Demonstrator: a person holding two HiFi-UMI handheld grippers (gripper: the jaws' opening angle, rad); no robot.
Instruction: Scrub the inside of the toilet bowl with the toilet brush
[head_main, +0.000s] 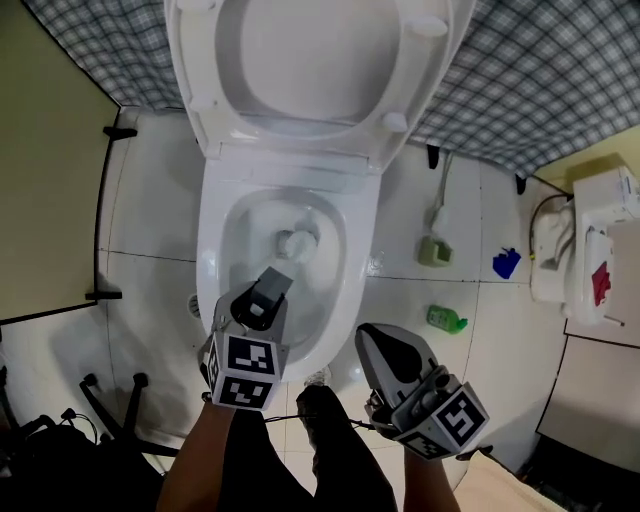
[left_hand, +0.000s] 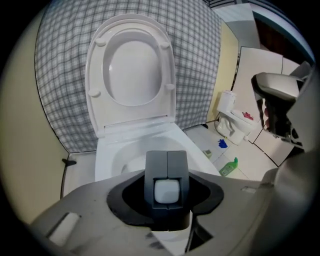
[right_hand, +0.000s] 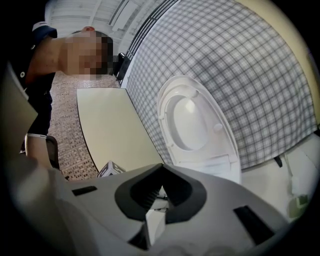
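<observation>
Your left tongs (head_main: 262, 303) are clamped on the brush (left_hand: 166, 167). Its grey handle juts from them over the front rim of the bowl (head_main: 210, 270), aimed down inside. A pale round shape lies at the bowl's bottom in line with it; whether that is the brush head is unclear. Your right tongs (head_main: 372, 342) are closed and empty, hanging just beside the bowl's front right corner, above the floor near your foot (head_main: 322, 405).

The seat (head_main: 228, 70) is up against the plaid wall (head_main: 540, 70), so the bowl is open. On the floor to the right are a hose (head_main: 441, 185), a pale green cup (head_main: 434, 251), a blue thing (head_main: 506, 263) and a green bottle (head_main: 446, 319), all apart from the toilet. Beyond them stands a white unit (head_main: 600, 215). A cream panel (head_main: 45, 170) closes the left side, with black stand legs (head_main: 110, 400) near its front corner.
</observation>
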